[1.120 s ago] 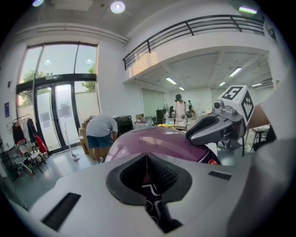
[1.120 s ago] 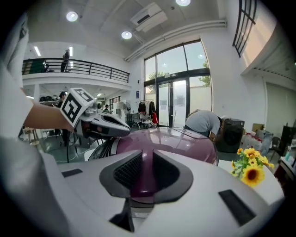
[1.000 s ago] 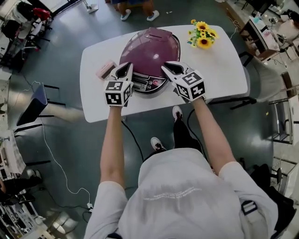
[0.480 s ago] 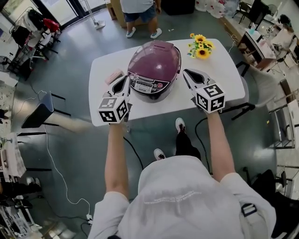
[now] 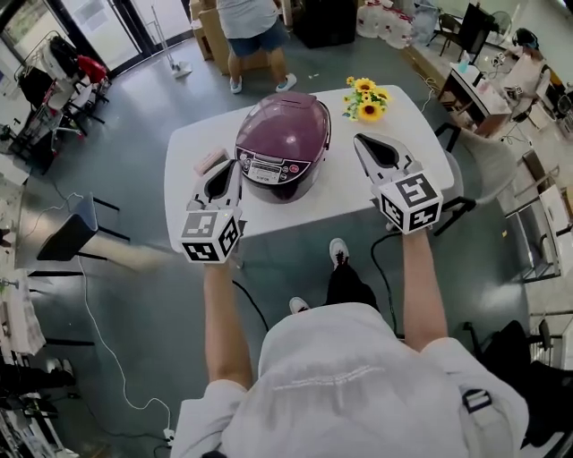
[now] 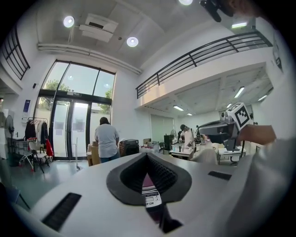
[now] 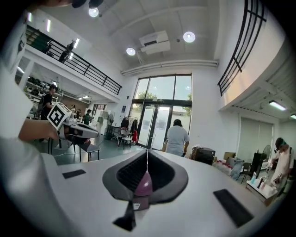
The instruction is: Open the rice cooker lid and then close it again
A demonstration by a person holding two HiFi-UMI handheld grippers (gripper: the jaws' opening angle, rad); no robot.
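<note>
In the head view we see the purple rice cooker (image 5: 282, 141), lid down, in the middle of the white surface (image 5: 416, 121). The left gripper (image 5: 235, 166) and right gripper (image 5: 360, 140) are held either side of it, apart from it. Only the gripper views show us both pairs of jaws together on nothing, the right pair having just closed. They also show tall glass doors (image 6: 74, 129) and a balcony railing (image 6: 203, 51). Sunflowers (image 5: 365, 97) and a pink item (image 5: 209, 161) share the surface, and a person (image 5: 246, 22) stands beyond it.
</note>
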